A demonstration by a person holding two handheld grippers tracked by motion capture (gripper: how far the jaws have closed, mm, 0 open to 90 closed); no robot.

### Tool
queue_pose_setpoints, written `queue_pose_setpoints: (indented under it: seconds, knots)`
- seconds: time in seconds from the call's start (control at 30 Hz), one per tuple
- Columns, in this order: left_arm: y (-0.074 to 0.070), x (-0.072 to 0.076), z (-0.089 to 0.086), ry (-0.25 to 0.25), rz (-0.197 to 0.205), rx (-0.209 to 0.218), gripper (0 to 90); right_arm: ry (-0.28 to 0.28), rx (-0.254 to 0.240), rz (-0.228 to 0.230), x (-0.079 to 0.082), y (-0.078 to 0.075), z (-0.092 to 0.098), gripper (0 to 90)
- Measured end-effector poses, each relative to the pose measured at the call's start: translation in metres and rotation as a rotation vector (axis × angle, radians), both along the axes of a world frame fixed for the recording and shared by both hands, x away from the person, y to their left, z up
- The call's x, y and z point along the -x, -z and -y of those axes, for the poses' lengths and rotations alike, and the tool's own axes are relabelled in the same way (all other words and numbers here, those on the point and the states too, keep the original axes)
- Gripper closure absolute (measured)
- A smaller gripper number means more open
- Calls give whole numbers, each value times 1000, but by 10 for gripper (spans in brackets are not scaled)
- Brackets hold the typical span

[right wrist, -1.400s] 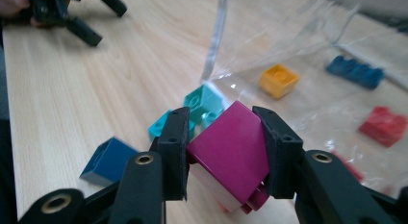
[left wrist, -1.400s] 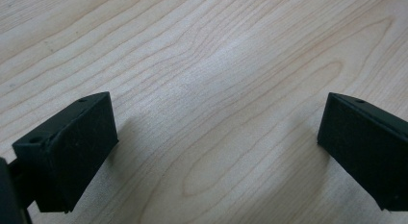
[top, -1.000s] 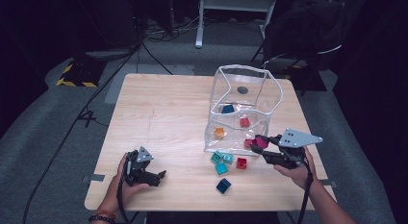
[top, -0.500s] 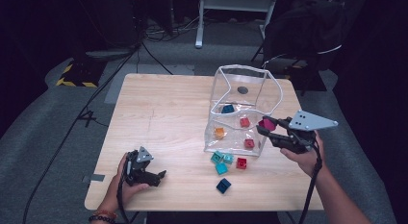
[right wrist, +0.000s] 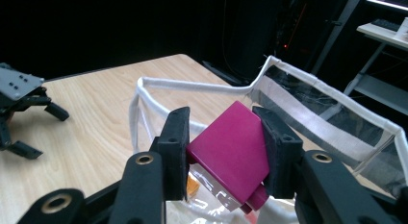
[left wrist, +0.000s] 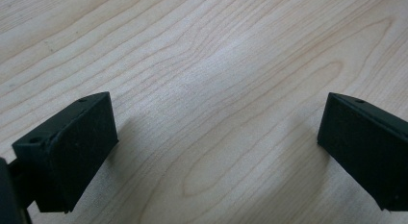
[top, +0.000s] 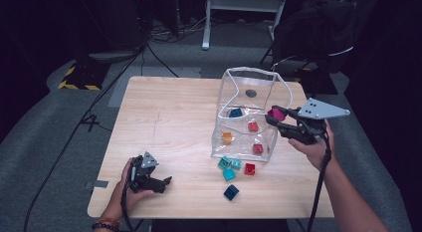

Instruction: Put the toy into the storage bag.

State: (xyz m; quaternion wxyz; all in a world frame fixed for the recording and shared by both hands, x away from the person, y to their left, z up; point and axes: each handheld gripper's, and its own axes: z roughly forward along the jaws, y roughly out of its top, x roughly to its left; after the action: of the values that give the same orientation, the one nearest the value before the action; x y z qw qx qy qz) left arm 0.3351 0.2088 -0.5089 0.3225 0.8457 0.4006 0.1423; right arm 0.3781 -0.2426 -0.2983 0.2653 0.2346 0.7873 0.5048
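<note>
R gripper [right wrist: 225, 152] is clamped on a magenta block [right wrist: 231, 154], tilted betw. both pads, held at the near-right rim of the clear bag [top: 249, 92], above its opening. Inside the bag: orange, blue & two red blocks. Just in front of the bag on the table [top: 169, 117]: teal blocks [top: 229, 165], a red one, a dark blue one nearer the person. L gripper [top: 152, 179] rests on the table well left of the bag, jaws wide apart, nothing betw. them.

No legible text, label, brand or number is shown on the table [top: 174, 117], bag [top: 249, 82] or blocks.
</note>
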Motion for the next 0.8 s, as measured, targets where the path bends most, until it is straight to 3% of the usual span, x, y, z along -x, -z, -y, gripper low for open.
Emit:
queue_pose_setpoints:
  seconds: [0.27,0.53,0.8]
  knots:
    - [0,0,0,0,0,0,5,33,16,3,-15,-3,-4,599]
    - [0,0,0,0,0,0,5,66,-5,-46,-40,2,-5,600]
    - [0,0,0,0,0,0,5,112,20,-60,-57,4,-12,599]
